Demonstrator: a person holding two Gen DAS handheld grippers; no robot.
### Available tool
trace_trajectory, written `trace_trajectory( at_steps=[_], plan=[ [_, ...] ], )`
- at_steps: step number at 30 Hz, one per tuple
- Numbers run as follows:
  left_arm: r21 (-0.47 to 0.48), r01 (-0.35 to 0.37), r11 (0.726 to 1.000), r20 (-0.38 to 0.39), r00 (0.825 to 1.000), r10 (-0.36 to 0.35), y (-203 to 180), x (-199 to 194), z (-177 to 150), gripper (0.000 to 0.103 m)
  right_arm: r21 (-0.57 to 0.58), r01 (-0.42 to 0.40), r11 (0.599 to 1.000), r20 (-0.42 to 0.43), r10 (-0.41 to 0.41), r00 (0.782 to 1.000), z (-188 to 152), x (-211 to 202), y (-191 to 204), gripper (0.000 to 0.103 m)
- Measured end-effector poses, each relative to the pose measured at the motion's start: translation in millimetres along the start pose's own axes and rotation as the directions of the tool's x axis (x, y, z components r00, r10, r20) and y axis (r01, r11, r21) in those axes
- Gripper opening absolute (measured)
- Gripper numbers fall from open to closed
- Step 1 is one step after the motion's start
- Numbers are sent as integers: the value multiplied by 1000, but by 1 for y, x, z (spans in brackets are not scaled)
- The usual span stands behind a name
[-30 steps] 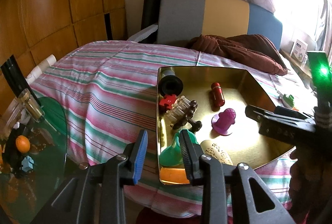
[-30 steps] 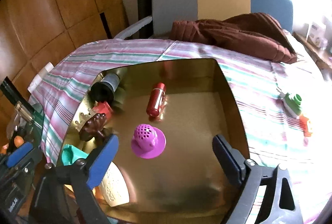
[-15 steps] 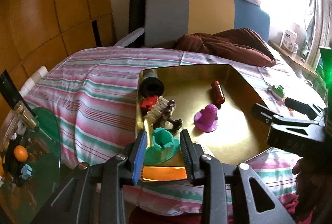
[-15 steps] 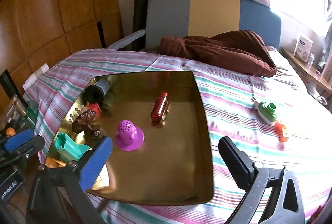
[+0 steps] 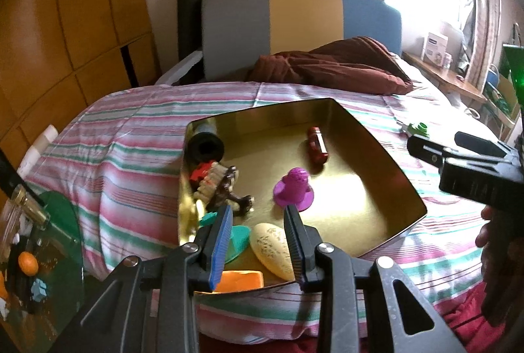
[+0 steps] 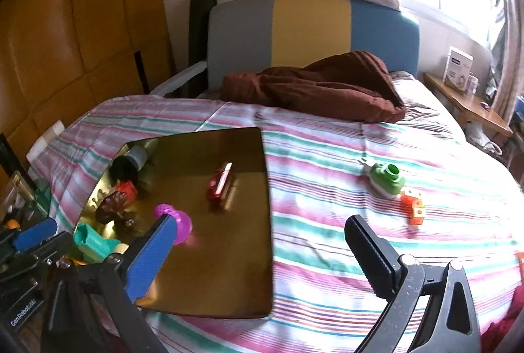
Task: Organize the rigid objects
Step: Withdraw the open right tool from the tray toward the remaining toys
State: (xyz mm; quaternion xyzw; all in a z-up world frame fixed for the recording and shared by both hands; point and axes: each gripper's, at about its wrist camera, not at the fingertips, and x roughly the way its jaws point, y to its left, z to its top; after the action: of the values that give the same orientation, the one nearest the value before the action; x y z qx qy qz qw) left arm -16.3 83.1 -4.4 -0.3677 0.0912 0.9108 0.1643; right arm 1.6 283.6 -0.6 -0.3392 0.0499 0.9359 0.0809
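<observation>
With jaws spread wide and nothing between them, the right gripper (image 6: 262, 254) heads for the green toy (image 6: 386, 179) lying right of the gold tray (image 6: 267, 222); next, close on it. The left gripper (image 5: 258, 241) is narrowed, holding nothing.

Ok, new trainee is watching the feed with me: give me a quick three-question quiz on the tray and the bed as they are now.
1. True or false: the purple toy lies outside the gold tray.
2. Which toys are on the striped bedspread, right of the tray?
3. Which has wider jaws: left gripper or right gripper?

Key
1. False, it is inside the tray.
2. The green toy camera and the orange block.
3. The right gripper.
</observation>
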Motion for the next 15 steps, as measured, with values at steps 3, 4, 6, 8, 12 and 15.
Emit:
trace_trajectory(
  at_steps=[3,4,6,8,12,15],
  plan=[
    [25,14,1000,2,1000,-15,-10,1,5,32,12,20,1000,8,-20,1000,4,-4,-15,103],
    [31,18,999,1,1000,-18,-14,2,6,32,15,27,1000,10,-27,1000,6,-5,-20,103],
    [47,34,998,2,999,-34,-22,3,9,32,26,44,999,15,-44,999,11,-8,-35,103],
    [64,46,997,3,999,-47,-30,4,12,32,39,60,997,17,-61,998,15,-9,-49,103],
    [106,70,992,2,998,-70,-49,7,16,32,79,113,990,24,-115,993,24,-10,-86,103],
    [128,86,988,-3,996,-86,-61,11,19,32,114,172,978,38,-178,983,30,-10,-117,103]
  ],
)
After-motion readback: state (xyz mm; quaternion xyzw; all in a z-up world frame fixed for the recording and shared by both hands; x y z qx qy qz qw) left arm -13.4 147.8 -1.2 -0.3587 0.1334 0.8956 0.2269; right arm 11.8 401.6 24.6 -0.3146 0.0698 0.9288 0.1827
